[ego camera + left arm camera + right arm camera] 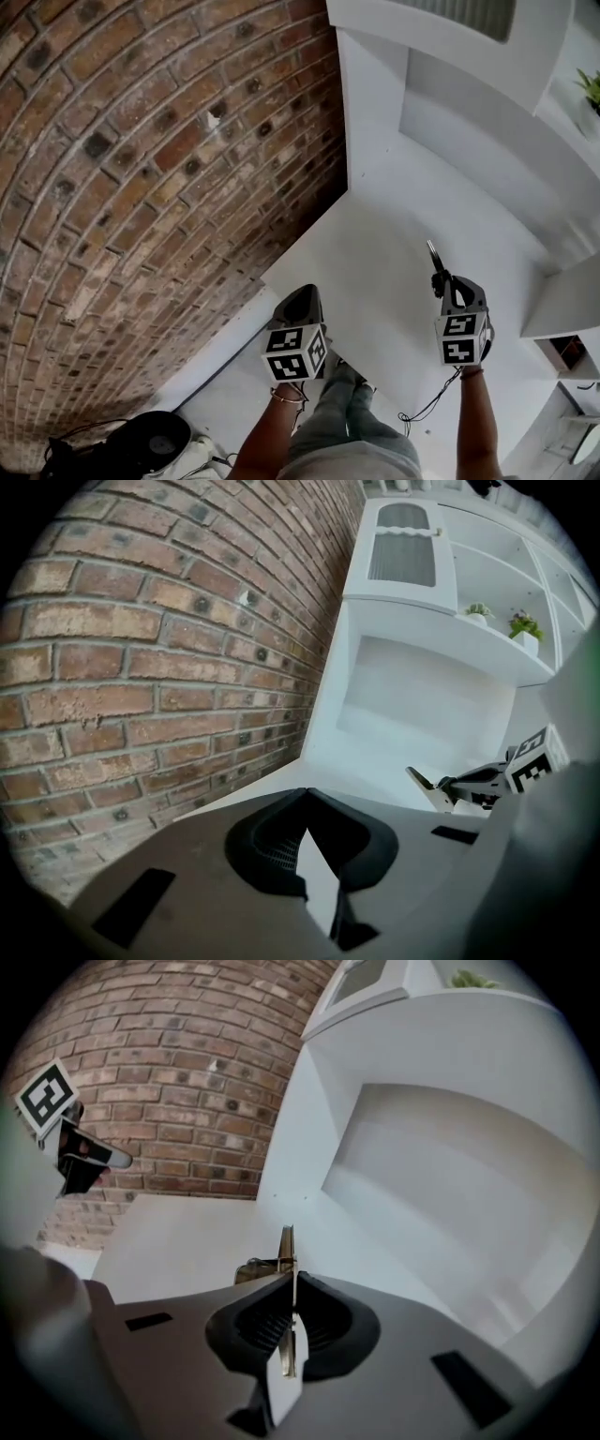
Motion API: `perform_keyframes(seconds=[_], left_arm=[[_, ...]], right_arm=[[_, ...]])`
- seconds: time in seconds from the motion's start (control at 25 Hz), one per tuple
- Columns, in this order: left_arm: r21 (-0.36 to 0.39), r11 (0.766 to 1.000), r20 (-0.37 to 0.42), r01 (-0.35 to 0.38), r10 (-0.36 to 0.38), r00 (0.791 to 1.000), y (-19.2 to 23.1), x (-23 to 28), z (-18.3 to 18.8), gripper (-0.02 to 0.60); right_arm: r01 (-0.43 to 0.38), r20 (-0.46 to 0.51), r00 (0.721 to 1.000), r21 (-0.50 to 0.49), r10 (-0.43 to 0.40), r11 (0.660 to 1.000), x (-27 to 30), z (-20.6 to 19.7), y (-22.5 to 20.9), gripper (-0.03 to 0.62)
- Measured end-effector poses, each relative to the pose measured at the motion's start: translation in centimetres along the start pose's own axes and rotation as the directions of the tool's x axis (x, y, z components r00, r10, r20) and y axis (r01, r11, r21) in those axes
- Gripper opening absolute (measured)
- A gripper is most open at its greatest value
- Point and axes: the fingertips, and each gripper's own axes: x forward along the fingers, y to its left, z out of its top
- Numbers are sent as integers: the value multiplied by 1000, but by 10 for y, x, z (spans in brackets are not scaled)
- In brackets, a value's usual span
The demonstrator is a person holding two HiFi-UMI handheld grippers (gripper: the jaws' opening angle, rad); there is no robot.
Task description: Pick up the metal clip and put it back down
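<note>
Closest in, the person's forearms come up from the bottom edge, a jeans-clad knee (342,412) between them and a thin bracelet (286,397) on the left wrist. Left claw (302,292) first: its jaws are pressed together at the tips, nothing between them, only white worktop (375,272) showing through the slit lower down. It hangs near the brick wall (122,187). Over to the right claw (441,279), and that's where the action is: its jaws are clamped on the metal clip (433,253). From the right gripper view the clip (287,1251) sits edge-on between the dark pads, a thin brassy blade poking out past the tips toward the white shelf unit (450,1147). In the left gripper view the clip (422,785) juts out ahead of the right claw (448,785), off the worktop, with small potted plants (520,625) up on a shelf behind. Both claws are well apart. A dark cable (427,405) trails below the right wrist.
</note>
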Motion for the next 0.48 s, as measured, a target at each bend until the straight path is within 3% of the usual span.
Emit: perform_keyframes(seconds=[0.48], left_arm=[[-81,994,-60,-69,64,996,40,6,-50,11]], right_arm=[[-49,-140,990,-239,16,970,51,-31,26,8]])
